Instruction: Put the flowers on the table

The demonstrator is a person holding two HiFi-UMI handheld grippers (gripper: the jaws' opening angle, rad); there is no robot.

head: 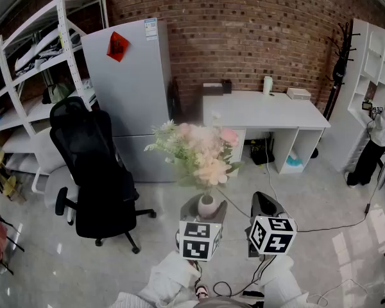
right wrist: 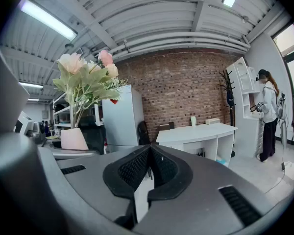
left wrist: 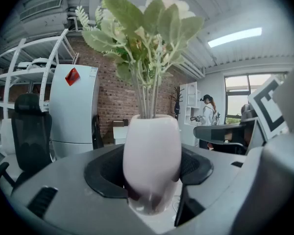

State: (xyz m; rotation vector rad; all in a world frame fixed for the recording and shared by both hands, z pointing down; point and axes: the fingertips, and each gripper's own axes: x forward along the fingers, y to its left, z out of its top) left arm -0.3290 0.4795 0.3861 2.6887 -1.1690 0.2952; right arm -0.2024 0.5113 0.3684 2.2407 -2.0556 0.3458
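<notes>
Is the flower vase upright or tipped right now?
Upright. The vase stands vertical, clamped between the pads of the left hand-held gripper, with the flowers rising straight up from its mouth.

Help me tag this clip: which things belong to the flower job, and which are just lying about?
Job: flowers in the vase, left gripper with jaws shut on that vase, white table.
Lying about: fridge, office chair, metal shelves, white bookcase.
</notes>
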